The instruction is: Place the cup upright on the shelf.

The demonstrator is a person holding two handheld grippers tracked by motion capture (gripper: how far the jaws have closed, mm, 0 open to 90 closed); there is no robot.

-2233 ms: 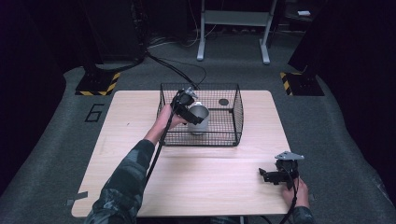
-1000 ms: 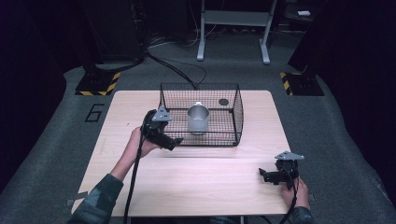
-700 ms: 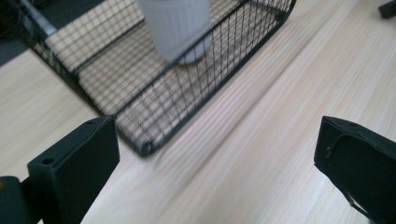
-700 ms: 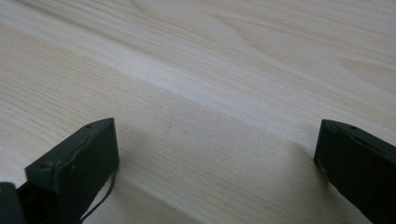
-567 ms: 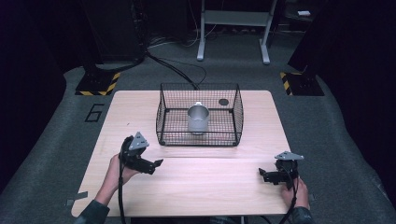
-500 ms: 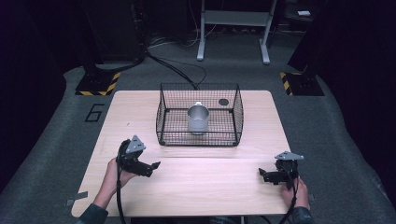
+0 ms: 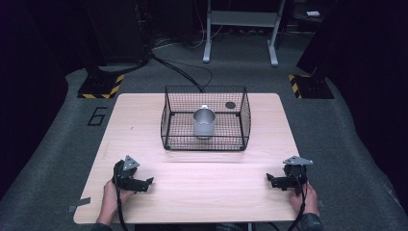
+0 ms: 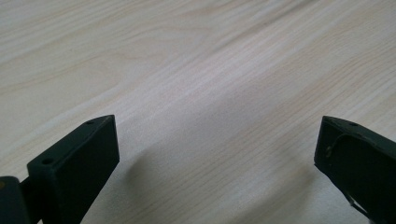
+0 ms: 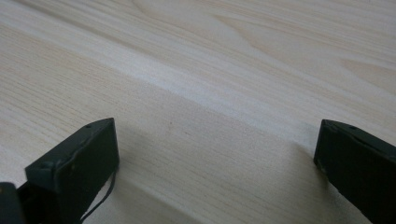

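The left gripper [image 7: 144, 183] has let go of the cup [image 7: 204, 122] and come back, jaws wide. The cup stands far ahead in the basket [image 7: 206, 144], so that job looks done. The right gripper [image 7: 273, 180] rests wide open too.

Left tool [image 7: 144, 183] – jaws wide apart, right tool [image 7: 272, 180] – likewise, both low

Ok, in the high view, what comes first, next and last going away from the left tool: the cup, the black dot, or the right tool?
1. Cup, in the basket.
2. Black dot, basket's far right corner.
3. Right tool, table's near right.
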